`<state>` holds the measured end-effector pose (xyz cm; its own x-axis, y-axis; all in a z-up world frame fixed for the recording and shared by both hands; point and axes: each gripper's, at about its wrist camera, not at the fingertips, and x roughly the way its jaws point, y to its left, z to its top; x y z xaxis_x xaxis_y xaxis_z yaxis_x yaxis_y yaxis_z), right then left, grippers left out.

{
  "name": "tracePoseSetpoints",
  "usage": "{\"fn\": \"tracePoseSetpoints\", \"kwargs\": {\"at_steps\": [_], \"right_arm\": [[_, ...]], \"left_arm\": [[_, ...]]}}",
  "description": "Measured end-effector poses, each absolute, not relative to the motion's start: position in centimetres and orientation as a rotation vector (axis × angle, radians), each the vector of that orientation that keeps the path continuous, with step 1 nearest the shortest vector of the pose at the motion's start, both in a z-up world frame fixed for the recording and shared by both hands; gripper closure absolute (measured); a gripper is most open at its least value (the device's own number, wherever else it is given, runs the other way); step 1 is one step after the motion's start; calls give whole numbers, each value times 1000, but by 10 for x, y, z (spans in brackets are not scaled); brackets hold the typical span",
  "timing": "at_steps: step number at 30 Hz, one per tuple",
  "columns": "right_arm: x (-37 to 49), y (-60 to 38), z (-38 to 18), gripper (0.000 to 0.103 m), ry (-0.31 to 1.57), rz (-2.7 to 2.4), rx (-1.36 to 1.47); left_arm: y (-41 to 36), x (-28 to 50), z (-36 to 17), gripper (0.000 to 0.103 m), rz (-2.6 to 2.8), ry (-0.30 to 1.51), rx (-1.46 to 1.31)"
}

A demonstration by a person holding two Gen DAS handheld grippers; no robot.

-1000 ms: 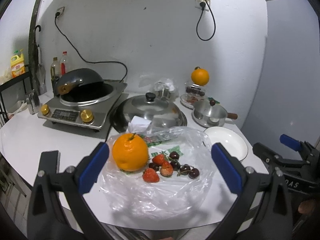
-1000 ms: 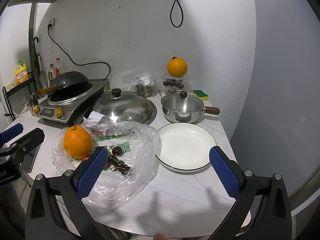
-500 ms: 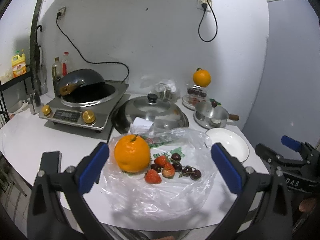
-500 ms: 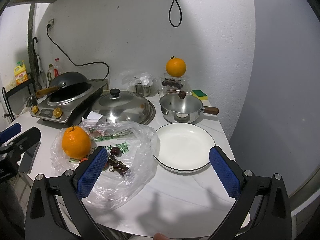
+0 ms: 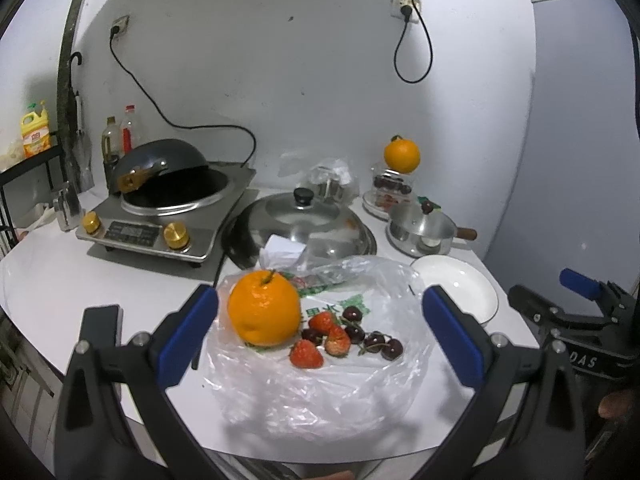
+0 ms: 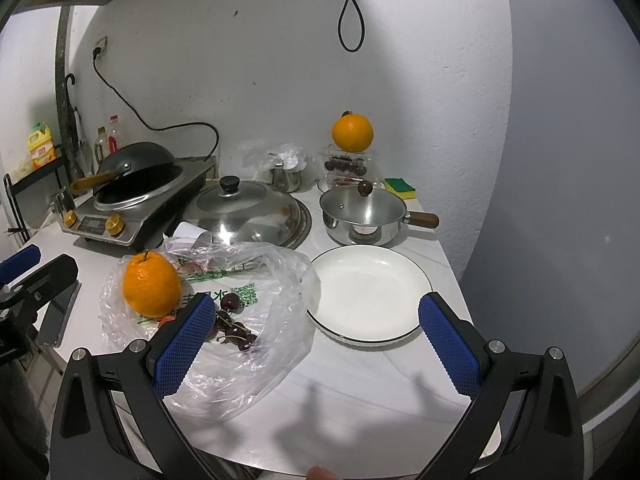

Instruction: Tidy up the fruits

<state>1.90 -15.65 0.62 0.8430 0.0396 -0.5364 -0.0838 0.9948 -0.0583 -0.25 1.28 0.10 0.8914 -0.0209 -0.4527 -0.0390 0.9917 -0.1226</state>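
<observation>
An orange (image 5: 264, 307) (image 6: 151, 284) sits on a clear plastic bag (image 5: 320, 384) (image 6: 256, 344) spread on the white counter. Beside it lie strawberries (image 5: 306, 354) and dark cherries (image 5: 374, 340) (image 6: 236, 332). An empty white plate (image 6: 366, 292) (image 5: 456, 288) stands right of the bag. My left gripper (image 5: 320, 336) hangs open above the bag, its blue pads either side of the fruit. My right gripper (image 6: 316, 340) is open over the gap between bag and plate. A second orange (image 5: 402, 155) (image 6: 352, 132) rests on clear fruit boxes at the back.
Behind the bag are a steel lid (image 6: 248, 212), a small lidded saucepan (image 6: 362, 216) with a wooden handle, an induction cooker with a wok (image 5: 168, 204), bottles (image 5: 120, 140) and a sponge (image 6: 400, 188). A dark phone (image 5: 100, 324) lies left of the bag. The counter's curved edge is near.
Both views have shifted only slightly; the fruit sits a little lower and closer in the left wrist view. Nothing was grasped or moved.
</observation>
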Motion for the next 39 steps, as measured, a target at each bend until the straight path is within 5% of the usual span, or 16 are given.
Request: {"fn": "tracePoseSetpoints", "kwargs": {"at_steps": [39], "right_arm": [[58, -93, -33, 0, 671, 214, -138]], "left_arm": [[73, 18, -48, 0, 92, 569, -194]]}}
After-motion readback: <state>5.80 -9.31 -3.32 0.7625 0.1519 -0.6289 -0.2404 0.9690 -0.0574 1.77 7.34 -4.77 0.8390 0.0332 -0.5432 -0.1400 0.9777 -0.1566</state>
